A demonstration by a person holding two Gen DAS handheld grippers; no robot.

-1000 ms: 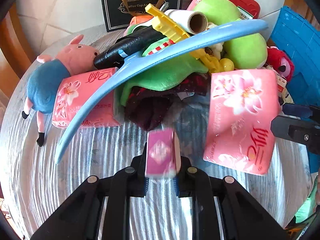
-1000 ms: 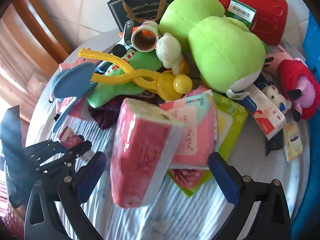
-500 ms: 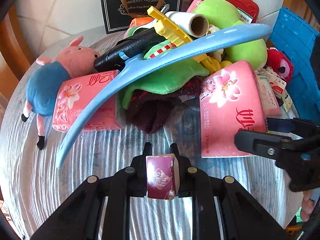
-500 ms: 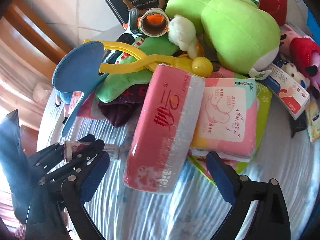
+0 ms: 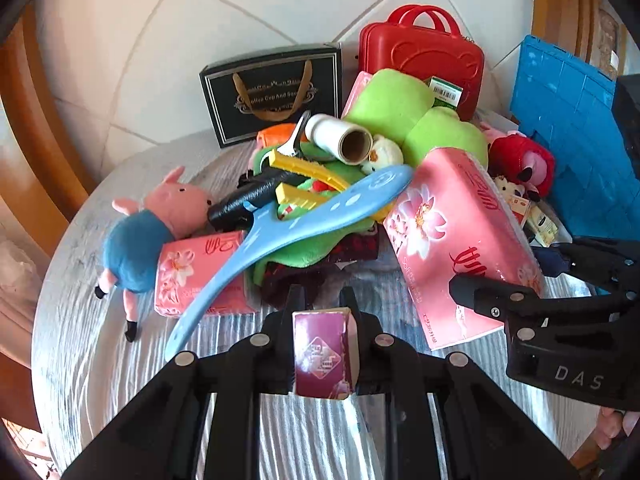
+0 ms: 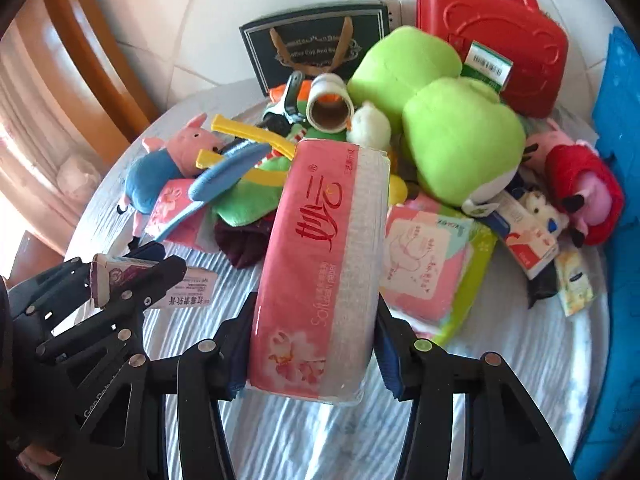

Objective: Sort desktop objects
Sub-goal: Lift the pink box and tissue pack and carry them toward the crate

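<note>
Left gripper (image 5: 322,354) is pinching one maroon box (image 5: 321,354); right gripper's (image 6: 310,346) jaws are closing on one of two pink tissue packs (image 6: 320,264).

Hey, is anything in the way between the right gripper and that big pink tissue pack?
Nothing visible. The pink tissue pack already sits between the right gripper's fingers, which are closing on its sides. The left gripper is off to the side, holding a small maroon box.

We see bare table (image 5: 100,360) open at the near edge, toy pile (image 6: 460,148) blocking behind, blue crate (image 5: 572,128) walling the right
</note>
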